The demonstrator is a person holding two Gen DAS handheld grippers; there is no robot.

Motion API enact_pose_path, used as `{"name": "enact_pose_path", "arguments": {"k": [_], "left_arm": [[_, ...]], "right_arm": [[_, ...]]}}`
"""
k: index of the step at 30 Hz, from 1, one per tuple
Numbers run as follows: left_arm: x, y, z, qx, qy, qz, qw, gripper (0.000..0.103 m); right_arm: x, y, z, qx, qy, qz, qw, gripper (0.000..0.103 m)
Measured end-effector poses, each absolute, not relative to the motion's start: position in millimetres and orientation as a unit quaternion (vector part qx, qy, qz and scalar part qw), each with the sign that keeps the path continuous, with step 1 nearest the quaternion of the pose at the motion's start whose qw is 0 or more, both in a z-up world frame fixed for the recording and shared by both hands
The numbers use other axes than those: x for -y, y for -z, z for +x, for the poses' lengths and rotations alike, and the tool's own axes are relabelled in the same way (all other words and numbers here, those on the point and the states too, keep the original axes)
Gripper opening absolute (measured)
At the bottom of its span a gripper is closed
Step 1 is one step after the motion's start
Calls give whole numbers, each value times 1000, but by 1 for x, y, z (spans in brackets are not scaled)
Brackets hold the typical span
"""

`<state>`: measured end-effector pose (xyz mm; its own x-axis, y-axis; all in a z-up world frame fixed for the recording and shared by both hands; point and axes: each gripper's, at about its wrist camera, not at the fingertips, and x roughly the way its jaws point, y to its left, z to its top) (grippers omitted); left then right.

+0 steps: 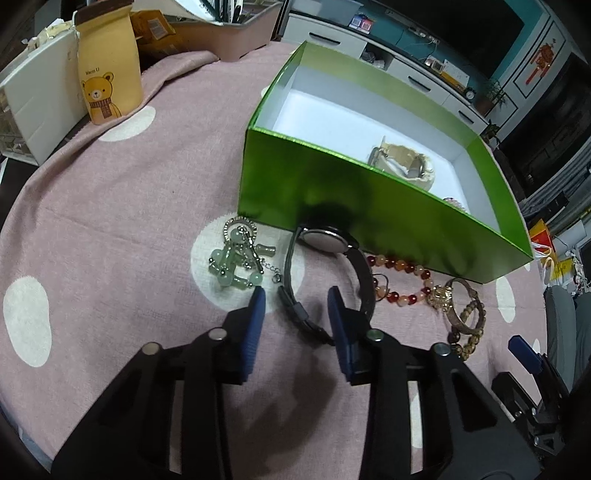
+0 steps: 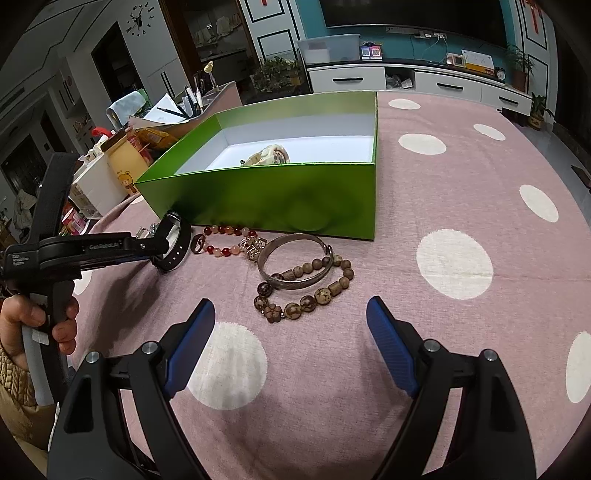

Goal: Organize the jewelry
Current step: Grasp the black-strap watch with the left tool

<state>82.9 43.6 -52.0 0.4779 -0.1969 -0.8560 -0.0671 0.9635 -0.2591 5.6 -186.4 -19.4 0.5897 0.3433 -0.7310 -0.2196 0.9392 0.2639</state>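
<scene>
A green box (image 1: 332, 192) with a white inside stands on the pink spotted cloth; it also shows in the right wrist view (image 2: 266, 199). A cream watch (image 1: 404, 160) lies inside it. In front of the box lie a black watch (image 1: 325, 240), a jade-green charm chain (image 1: 236, 262), a red bead bracelet (image 1: 399, 284), a metal bangle (image 2: 295, 262) and a brown bead bracelet (image 2: 306, 295). My left gripper (image 1: 295, 295) is open, its jaws either side of the black watch's strap. My right gripper (image 2: 291, 310) is open and empty, just short of the brown bead bracelet.
A yellow bear-print bag (image 1: 107, 62) and a white drawer unit (image 1: 33, 107) stand at the table's far left. A pink organizer (image 1: 236, 33) with pens stands behind the box. The cloth (image 2: 461, 206) stretches to the right of the box.
</scene>
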Motion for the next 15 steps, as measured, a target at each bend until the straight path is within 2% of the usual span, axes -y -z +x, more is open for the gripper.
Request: {"name": "enact_pose_path", "arguments": {"k": [3, 5, 7, 15], "left_arm": [[-44, 53, 84, -508, 34, -126, 851, 27], [-44, 53, 84, -508, 36, -128, 851, 13], [-41, 54, 84, -507, 33, -119, 853, 7], [-37, 44, 77, -491, 42, -104, 864, 6]], "right_arm": [[189, 19, 6, -423, -158, 75, 889, 84], [190, 19, 5, -422, -158, 77, 889, 84], [191, 19, 5, -421, -158, 79, 890, 84], [196, 18, 5, -418, -157, 84, 891, 84]]}}
